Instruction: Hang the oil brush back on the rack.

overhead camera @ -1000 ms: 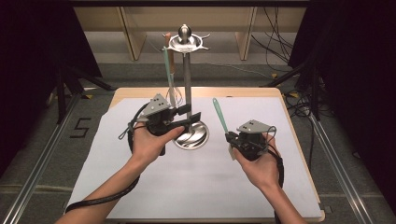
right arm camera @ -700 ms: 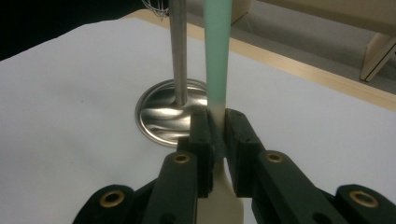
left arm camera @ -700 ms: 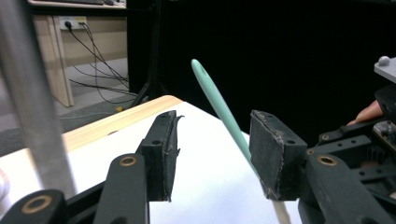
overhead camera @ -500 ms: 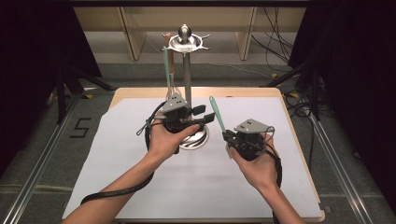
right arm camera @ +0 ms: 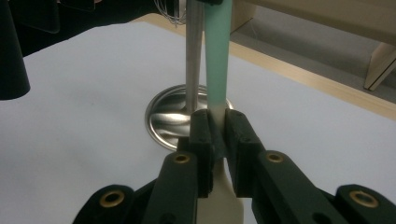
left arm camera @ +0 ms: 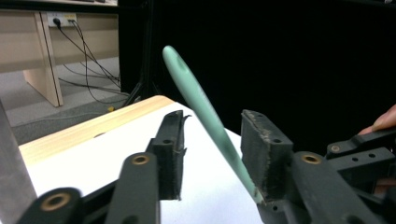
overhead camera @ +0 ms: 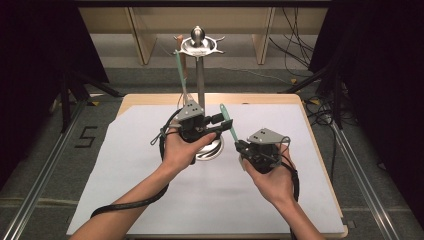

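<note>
A spatula with a green handle (overhead camera: 226,119) (left arm camera: 196,98) (right arm camera: 217,51) and a white blade (right arm camera: 224,196) stands tilted above the white sheet. My right gripper (overhead camera: 240,146) (right arm camera: 215,116) is shut on it where handle meets blade. My left gripper (overhead camera: 220,125) (left arm camera: 214,123) reaches in from the left with the upper handle between its jaws. These jaws have just been closing; the handle lies against one pad while the other pad (left arm camera: 172,154) stands apart from it. Behind them rises a metal utensil stand (overhead camera: 200,80) on a round base (right arm camera: 168,116).
A second green-handled utensil (overhead camera: 179,70) hangs from the stand's top ring (overhead camera: 198,44). The white sheet (overhead camera: 150,200) covers a wooden table (overhead camera: 320,150). Dark curtains, cables and wooden furniture lie beyond the far edge.
My left hand has moved right, past the stand's pole, and brought its jaws around the green handle, which they have narrowed on. The right hand has held the spatula nearly still.
</note>
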Demonstrator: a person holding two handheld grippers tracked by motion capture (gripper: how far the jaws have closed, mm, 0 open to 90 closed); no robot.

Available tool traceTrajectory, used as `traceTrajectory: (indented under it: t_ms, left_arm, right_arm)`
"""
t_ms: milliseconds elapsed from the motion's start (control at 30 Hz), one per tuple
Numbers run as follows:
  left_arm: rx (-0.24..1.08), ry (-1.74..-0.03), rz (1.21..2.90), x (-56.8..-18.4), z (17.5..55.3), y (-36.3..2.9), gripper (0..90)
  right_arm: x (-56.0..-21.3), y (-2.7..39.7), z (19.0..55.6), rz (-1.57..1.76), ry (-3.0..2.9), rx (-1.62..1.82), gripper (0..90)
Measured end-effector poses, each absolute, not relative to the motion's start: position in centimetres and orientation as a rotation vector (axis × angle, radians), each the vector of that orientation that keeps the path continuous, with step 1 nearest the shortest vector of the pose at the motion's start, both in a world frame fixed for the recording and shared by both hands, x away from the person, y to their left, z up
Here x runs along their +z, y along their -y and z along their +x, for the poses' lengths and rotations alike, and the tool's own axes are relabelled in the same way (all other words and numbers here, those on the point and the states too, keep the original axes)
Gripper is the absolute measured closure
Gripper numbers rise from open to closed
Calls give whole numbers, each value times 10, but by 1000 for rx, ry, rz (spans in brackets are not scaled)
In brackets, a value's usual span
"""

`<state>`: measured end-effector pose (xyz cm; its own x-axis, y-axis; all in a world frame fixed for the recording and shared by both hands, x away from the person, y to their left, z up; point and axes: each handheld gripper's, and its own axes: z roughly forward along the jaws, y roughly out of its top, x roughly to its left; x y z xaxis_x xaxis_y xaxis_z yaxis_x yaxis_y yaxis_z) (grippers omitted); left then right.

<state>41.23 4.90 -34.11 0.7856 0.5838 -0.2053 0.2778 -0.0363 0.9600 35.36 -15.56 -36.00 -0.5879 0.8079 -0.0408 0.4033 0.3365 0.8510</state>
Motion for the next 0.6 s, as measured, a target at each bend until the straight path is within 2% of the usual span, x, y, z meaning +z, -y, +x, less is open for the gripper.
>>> traceTrajectory:
  t_ms: [100,433,533,600]
  left_arm:
    - [291,-685,1626,-340,411,-48,712]
    - [233,-592,1601,-332,400,-47,830]
    - [266,-553,1625,-325,398,-50,831]
    - [290,-534,1638,-323,399,-52,831]
  right_arm:
    - [-360,154,354,1044,-2129,1171,826]
    - [-360,150,354,1020,-2145,1180,814]
    - [-359,148,354,995,-2152,1196,696]
    - [-360,147,353,989,-2148,1205,674]
